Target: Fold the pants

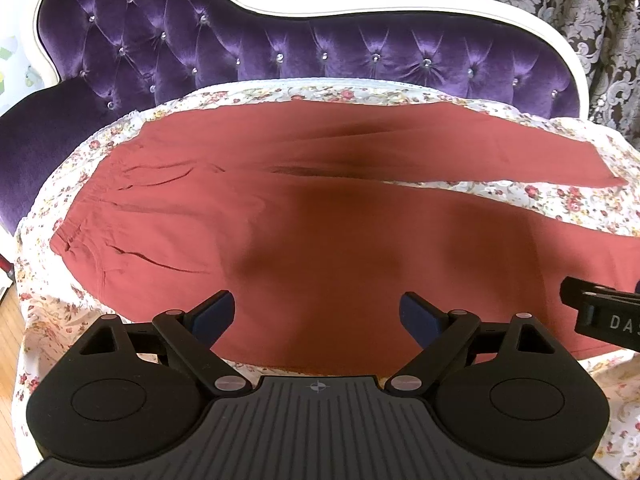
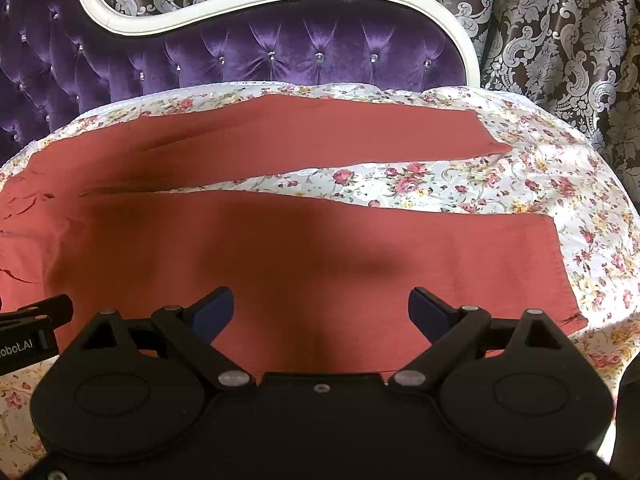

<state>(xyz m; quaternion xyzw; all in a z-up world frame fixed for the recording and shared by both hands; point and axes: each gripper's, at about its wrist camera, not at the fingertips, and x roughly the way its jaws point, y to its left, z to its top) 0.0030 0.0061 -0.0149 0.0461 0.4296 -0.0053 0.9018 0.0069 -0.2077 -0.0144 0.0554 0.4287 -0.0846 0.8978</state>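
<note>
Through my left wrist camera, my left gripper hovers over the near edge of the pants, its jaws spread wide with nothing between them. The rust-red pants lie flat and unfolded on a floral sheet, waistband at the left, both legs running to the right and splitting apart there. Behind the sheet rises the tufted purple backrest of a sofa with a white frame, and a damask curtain hangs beyond it. A part of my right gripper pokes in at the right edge, above the near leg.

Through my right wrist camera, my right gripper hangs over the near leg, jaws wide and holding nothing. The far leg lies apart from it, a wedge of floral sheet showing between the two. Both hems end short of the sheet's right edge. A part of my left gripper shows at the left edge.
</note>
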